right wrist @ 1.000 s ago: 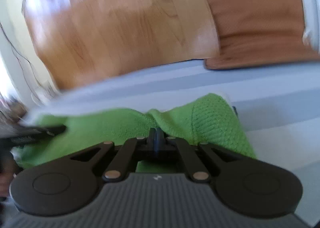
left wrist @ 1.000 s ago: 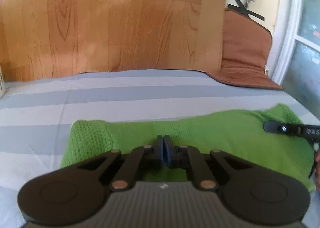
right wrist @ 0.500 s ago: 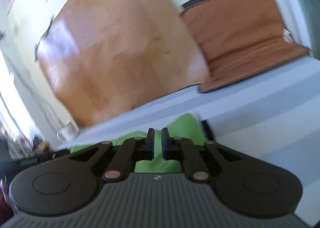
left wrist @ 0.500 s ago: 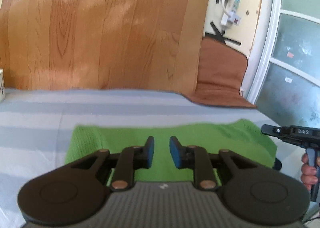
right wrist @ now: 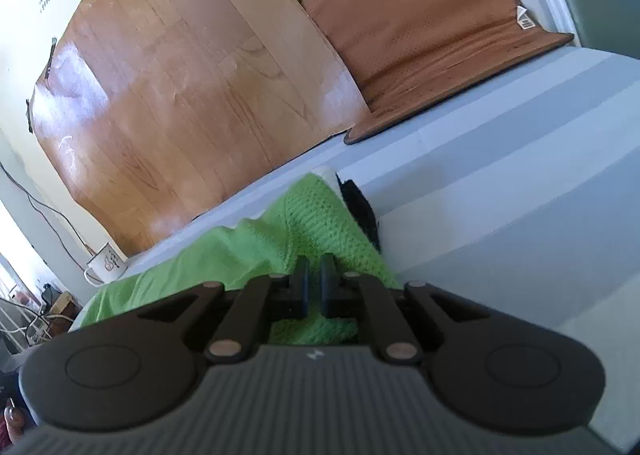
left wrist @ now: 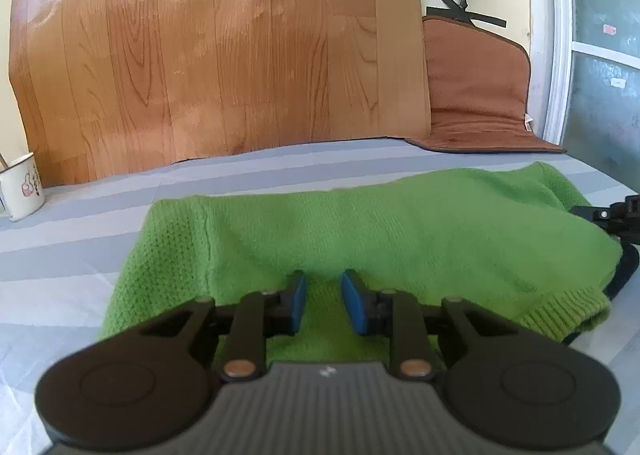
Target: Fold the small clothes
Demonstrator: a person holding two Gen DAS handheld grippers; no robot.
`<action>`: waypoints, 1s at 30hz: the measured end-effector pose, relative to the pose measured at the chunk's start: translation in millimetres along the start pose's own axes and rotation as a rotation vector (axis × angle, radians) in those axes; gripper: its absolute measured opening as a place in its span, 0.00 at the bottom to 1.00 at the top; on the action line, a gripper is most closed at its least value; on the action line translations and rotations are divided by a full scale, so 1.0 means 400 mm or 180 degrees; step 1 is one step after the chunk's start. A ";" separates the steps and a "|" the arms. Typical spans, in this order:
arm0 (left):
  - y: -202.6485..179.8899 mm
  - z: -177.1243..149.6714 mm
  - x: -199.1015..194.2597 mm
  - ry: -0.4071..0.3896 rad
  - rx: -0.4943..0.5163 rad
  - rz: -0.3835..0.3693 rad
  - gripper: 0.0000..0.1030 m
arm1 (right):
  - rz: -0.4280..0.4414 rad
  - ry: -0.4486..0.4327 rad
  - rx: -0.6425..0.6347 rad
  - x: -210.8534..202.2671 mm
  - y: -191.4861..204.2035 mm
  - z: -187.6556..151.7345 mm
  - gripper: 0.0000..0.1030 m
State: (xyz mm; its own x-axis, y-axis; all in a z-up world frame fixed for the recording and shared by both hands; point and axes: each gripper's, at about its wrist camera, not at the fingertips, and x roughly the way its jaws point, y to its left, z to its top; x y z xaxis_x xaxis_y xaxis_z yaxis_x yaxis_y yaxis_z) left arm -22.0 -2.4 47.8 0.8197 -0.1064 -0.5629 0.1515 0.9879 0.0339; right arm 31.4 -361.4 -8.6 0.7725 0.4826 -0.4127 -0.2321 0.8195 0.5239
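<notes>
Lying folded just ahead of both grippers, the green knit garment (left wrist: pixel 380 231) (a long band) spans the striped sheet (left wrist: pixel 80 247); left gripper (left wrist: pixel 323 302) gapes wide, right gripper (right wrist: pixel 314 287) slightly parted, neither holding cloth.

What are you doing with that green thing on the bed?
A person is folding a small green knitted garment on a grey striped sheet, using a hand-held gripper in each hand. The left hand-held gripper and the right hand-held gripper are both open over the cloth, gripping nothing. A white mug stands nearby.
</notes>
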 end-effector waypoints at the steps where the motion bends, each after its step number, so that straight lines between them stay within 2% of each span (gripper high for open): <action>1: 0.001 0.001 0.004 -0.0003 0.0013 0.0013 0.22 | -0.0018 -0.0018 -0.0007 -0.005 0.004 -0.007 0.09; 6: -0.008 -0.005 -0.001 -0.0022 0.0063 0.0058 0.24 | -0.0127 -0.0079 -0.0089 -0.038 0.023 -0.042 0.11; 12: -0.008 -0.009 -0.005 -0.0036 0.0084 0.0071 0.27 | -0.0385 -0.0113 -0.0390 -0.066 0.061 -0.075 0.11; 15: -0.009 -0.011 -0.007 -0.0042 0.0097 0.0078 0.30 | -0.0461 -0.0136 -0.0355 -0.079 0.066 -0.077 0.12; 16: -0.009 -0.012 -0.008 -0.0044 0.0099 0.0079 0.32 | -0.0474 -0.0181 -0.0301 -0.089 0.067 -0.074 0.14; 18: -0.010 -0.012 -0.008 -0.0045 0.0105 0.0085 0.34 | -0.0465 -0.0328 -0.0264 -0.116 0.072 -0.068 0.29; 21: -0.010 -0.011 -0.007 -0.0045 0.0109 0.0085 0.34 | -0.0417 -0.0438 -0.0315 -0.138 0.087 -0.056 0.32; 24: -0.010 -0.011 -0.007 -0.0046 0.0109 0.0086 0.34 | -0.0364 -0.0341 -0.0346 -0.121 0.095 -0.062 0.33; 27: -0.009 -0.011 -0.009 -0.0050 0.0098 0.0069 0.34 | -0.0376 0.0056 -0.0152 -0.073 0.073 -0.075 0.34; 30: 0.017 -0.009 -0.022 -0.0105 -0.0055 -0.0089 0.37 | -0.0258 0.0003 0.0157 -0.103 0.044 -0.072 0.36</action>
State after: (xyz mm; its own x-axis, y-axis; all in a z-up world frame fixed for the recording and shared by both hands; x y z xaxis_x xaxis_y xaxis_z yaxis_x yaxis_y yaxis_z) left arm -30.3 5.7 50.0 0.8330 -0.1374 -0.5360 0.1653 0.9862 0.0041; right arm -21.6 -357.9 -3.6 0.7871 0.4156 -0.4558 -0.1394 0.8397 0.5248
